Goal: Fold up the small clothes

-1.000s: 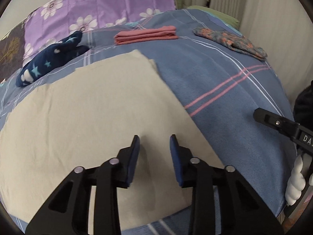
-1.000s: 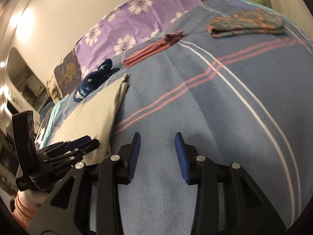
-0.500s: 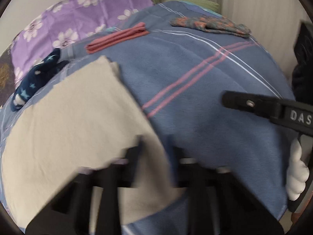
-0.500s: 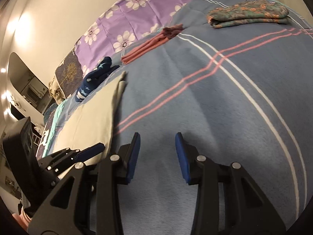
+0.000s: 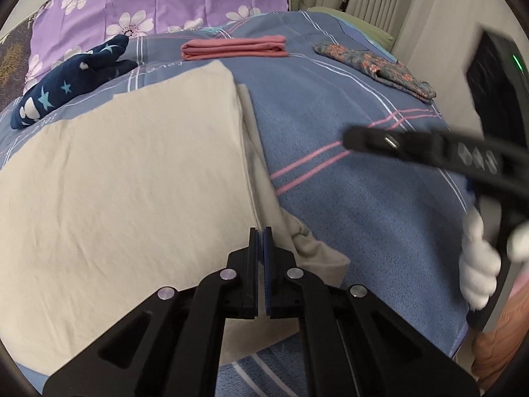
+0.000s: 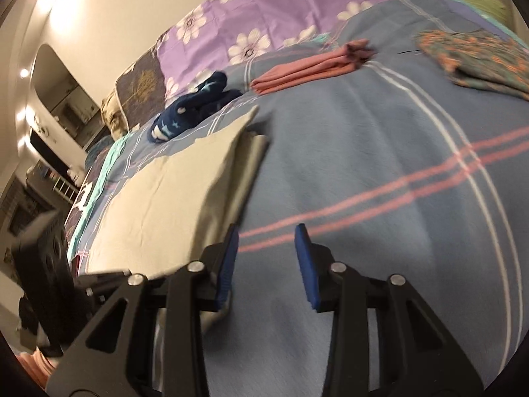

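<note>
So the beige garment (image 5: 125, 178) is spread flat over the near-left part of the blue plaid blanket (image 5: 363, 205), with its right edge folded over so a second layer peeks out along that side. The left gripper (image 5: 260, 235) has its jaws pressed together right on that right edge, near the bottom corner, pinching the fabric where it bunches up a bit.

The right gripper (image 6: 266, 248) is a different story: jaws wide apart, nothing between them, hanging over bare blanket just right of the garment's edge (image 6: 185, 192). Its left finger sits right next to the cloth, can't tell if it's touching. In the left wrist view it shows up as a blurry black bar on the right, held by a white-gloved hand (image 5: 479, 264).

Farther back on the blanket: a folded pink piece (image 5: 234, 48) in the middle, a floral one (image 5: 377, 66) off to the far right, and a navy starry thing (image 5: 69, 79) on the far left, all well apart from the beige one. Purple flowered pillow (image 5: 158, 3) behind them.
</note>
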### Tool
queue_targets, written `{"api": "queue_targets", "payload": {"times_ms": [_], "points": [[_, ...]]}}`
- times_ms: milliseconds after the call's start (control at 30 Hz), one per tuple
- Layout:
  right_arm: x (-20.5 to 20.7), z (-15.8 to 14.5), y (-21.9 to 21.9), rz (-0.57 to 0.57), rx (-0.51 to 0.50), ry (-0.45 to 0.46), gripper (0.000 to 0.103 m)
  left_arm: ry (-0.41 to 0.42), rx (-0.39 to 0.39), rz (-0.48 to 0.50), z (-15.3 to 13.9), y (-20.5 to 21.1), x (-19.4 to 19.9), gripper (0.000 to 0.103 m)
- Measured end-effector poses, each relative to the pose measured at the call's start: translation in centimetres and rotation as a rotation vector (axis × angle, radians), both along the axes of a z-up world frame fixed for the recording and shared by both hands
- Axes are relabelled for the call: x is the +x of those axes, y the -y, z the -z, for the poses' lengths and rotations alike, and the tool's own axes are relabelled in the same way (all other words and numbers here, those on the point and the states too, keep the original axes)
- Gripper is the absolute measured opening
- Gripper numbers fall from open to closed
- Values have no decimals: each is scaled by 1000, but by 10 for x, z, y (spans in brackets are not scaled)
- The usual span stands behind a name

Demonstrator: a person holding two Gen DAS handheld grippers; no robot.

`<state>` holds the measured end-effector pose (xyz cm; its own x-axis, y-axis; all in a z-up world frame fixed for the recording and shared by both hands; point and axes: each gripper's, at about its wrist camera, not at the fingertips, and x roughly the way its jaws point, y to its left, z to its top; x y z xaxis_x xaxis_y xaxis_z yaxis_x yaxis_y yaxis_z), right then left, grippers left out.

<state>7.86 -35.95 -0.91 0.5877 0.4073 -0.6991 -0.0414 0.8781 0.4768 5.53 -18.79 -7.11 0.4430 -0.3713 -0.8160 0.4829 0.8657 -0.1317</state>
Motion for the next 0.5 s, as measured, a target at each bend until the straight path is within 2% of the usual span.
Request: {"api": "queue_targets", "payload": {"times_ms": [133,233,333,400,500], "points": [[41,3,-16,-79,6,-60,31,-19,-28,2,1,-1,1,2],[72,10,-24,-106,-1,-105,31,-32,-41,7,1,2,1,6],[100,22,-26,-96,1,-160,31,-33,-36,29,2,7,-2,14],[114,30,-25,-92,24,-176,30,-37,-38,47,3,9,-4,25],[127,37,-25,-93,68,-170,29,-36,-31,70,3,15,-5,27]]}}
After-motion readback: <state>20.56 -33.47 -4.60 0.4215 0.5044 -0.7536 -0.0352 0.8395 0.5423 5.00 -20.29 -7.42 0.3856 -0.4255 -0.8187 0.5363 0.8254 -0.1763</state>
